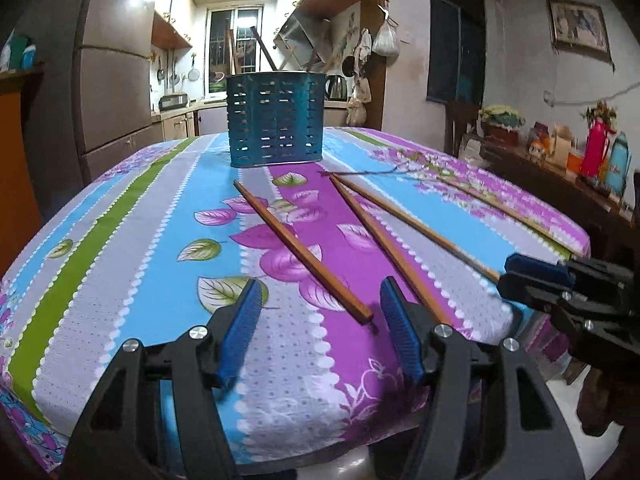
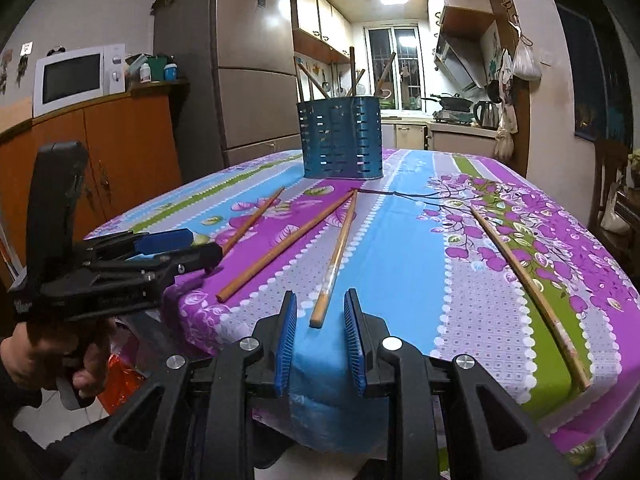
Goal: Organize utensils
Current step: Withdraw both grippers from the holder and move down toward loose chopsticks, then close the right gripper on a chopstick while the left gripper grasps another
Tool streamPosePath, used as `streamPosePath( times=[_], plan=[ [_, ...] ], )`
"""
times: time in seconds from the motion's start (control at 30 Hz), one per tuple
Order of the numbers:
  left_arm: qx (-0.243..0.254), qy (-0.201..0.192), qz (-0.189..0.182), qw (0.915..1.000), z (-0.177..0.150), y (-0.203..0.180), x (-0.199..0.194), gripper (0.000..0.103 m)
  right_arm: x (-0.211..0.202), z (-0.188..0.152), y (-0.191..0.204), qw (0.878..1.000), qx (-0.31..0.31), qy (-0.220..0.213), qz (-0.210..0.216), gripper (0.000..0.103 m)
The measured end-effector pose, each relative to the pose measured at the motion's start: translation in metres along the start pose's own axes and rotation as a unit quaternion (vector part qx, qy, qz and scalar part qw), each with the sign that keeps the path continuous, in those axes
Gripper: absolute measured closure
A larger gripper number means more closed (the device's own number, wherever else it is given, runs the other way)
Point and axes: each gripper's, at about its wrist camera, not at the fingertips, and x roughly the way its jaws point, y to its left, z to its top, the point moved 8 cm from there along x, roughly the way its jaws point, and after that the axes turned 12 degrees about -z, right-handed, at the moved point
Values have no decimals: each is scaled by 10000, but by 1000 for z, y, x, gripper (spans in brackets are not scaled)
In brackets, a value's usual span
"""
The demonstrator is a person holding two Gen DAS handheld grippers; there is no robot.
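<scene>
Right wrist view shows four chopsticks [image 2: 288,244] lying flat on the table [image 2: 500,340], while a few stand in the blue holder [image 2: 340,140]. Most work is left. Right gripper [image 2: 320,340] is spread around one stick's end, not pinching. Left gripper [image 1: 320,320] is spread wide, holding nothing.

Matt brown wooden chopsticks [image 1: 304,256] on soft printed floral cloth [image 1: 160,264] over worktop; glossy teal perforated metal holder [image 1: 275,124]; hand-held gripper w/ ribbed blue plastic pads [image 1: 244,328].

Microwave [image 2: 78,80] on cabinet [image 2: 100,152] – fridge [image 2: 248,80] beside (kettle [image 2: 486,114] behind)
</scene>
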Motion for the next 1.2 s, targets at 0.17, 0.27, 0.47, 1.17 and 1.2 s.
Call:
streamPosePath(
  times=[0.17, 0.27, 0.47, 1.17, 1.2],
  plan=[
    [156, -54, 95, 9998, -1, -4, 2, 51, 2, 1, 0, 9999, -59, -66, -117, 89],
    [186, -59, 159, 9997, -3, -3, -1, 73, 2, 1, -2, 9998, -55, -95, -184, 93],
    [110, -88, 428, 9990, -5, 16, -12, 82, 1, 4, -2, 9996, -44, -238, -143, 93],
    [224, -495, 593, 9968, -9, 17, -15, 96, 9, 1, 1, 9986, 35, -451, -287, 93],
    [221, -493, 600, 9967, -9, 17, -15, 96, 10, 2, 0, 9985, 56, -454, -292, 93]
  ],
)
